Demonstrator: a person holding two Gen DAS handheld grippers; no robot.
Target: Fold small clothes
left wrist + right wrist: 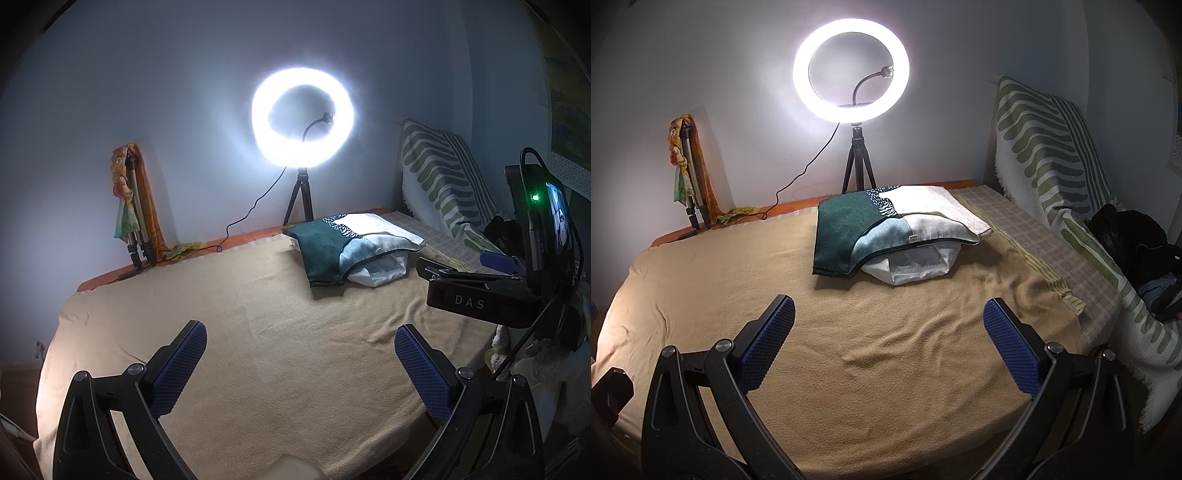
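Both grippers held above the near part of a bed under a tan blanket (871, 387), nothing between the fingers. Left gripper (300, 363): blue-padded fingers (177, 367) spread wide, empty, over the near edge. Right gripper (888, 345): fingers (1012, 349) likewise spread wide, empty, over rumpled blanket near the near edge. Right gripper also seen side-on in the left wrist view (476, 295), at the right edge of the bed, marked DAS, with a small lit screen and a green light behind it.

Folded clothes (886, 230) stacked toward the far edge, a little right of middle, well apart from both grippers. On top, a flat folded piece, dark green at the left, pale blue and cream at the right, with a small patterned patch between. Under it, a white garment (912, 267) bulging out at the near side.

Beyond the far edge, a lit ring lamp (850, 70) on a black tripod, cable trailing left along the wall. In the far left corner, a folded tripod (690, 173) draped with orange and yellow cloth, leaning on the wall. Along the right edge, a checked sheet (1052, 251) showing past the blanket, and a green-and-white striped throw (1045, 155) propped upright. Dark bundle (1134, 236) beside the throw, too dim to tell what.
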